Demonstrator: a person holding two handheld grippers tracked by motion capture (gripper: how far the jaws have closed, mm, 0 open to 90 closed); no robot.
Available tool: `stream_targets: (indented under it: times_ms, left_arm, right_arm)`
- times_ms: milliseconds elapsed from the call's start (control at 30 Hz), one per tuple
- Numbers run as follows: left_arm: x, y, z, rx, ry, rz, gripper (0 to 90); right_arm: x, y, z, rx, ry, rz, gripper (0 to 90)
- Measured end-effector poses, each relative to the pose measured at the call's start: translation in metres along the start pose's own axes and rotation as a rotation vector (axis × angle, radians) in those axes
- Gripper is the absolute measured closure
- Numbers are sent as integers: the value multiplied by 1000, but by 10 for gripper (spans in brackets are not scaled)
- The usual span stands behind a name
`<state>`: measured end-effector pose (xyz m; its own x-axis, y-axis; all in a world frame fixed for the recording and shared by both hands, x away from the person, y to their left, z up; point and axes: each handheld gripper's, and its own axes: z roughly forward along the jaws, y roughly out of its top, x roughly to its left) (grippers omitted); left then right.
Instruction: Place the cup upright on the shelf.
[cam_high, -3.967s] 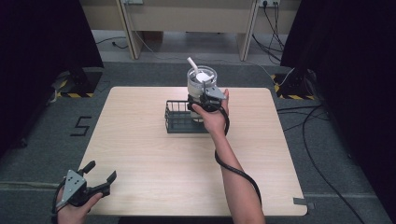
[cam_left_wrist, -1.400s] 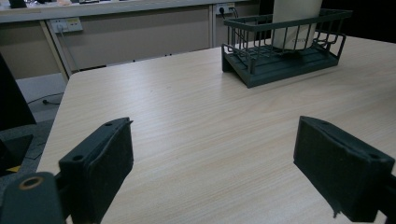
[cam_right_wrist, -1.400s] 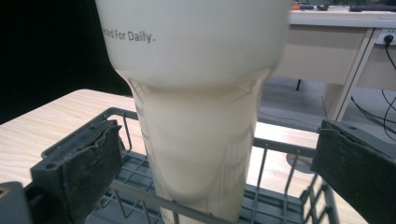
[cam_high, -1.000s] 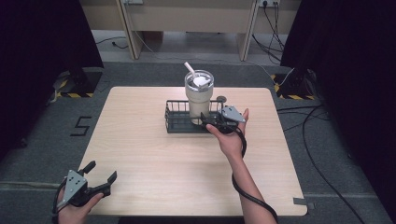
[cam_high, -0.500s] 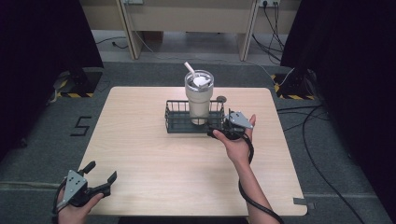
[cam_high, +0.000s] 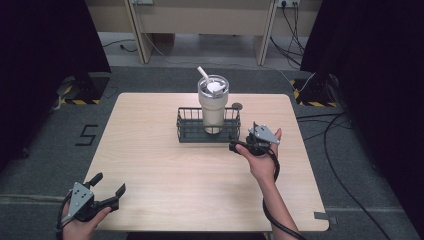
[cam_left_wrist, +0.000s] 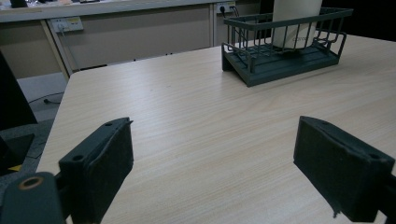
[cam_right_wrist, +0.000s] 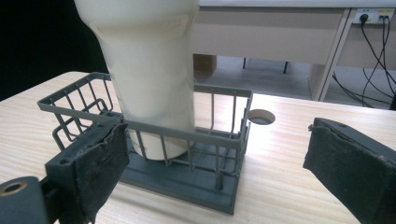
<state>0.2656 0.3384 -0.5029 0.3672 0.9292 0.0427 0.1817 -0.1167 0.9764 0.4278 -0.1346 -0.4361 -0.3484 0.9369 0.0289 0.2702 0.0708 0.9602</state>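
Observation:
A cream tumbler (cam_high: 212, 107) with a clear lid and a white straw stands upright inside a dark wire basket (cam_high: 186, 134) at the back middle of the table. My right gripper (cam_high: 242, 137) hovers open just off the basket's right end, touching nothing. In the right gripper view the tumbler (cam_right_wrist: 149, 70) and the basket (cam_right_wrist: 224, 135) sit close ahead, left of centre between the open jaws of my right gripper (cam_right_wrist: 215, 172). My left gripper (cam_high: 110, 184) is open and holds nothing at the near left corner. From the left gripper (cam_left_wrist: 215, 172), the basket (cam_left_wrist: 243, 56) and tumbler (cam_left_wrist: 294, 23) are far off.
A round cable hole (cam_high: 237, 106) lies in the tabletop (cam_high: 150, 165) just behind the basket's right end, also seen as a hole (cam_right_wrist: 260, 116) in the right gripper view. Desks and cables stand beyond the far edge. Bare wood stretches between the grippers.
Four seconds ago the right gripper was at the tumbler over the basket. It has let go and drawn back to the right and toward the person. The left gripper has not moved.

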Motion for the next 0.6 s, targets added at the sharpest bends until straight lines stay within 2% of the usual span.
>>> stream_targets:
  times_ms: [600]
  left_arm:
    - [-1,0,0,2,0,0,114]
  right_arm:
    - [-9,-13,-26,10,-11,9,72]
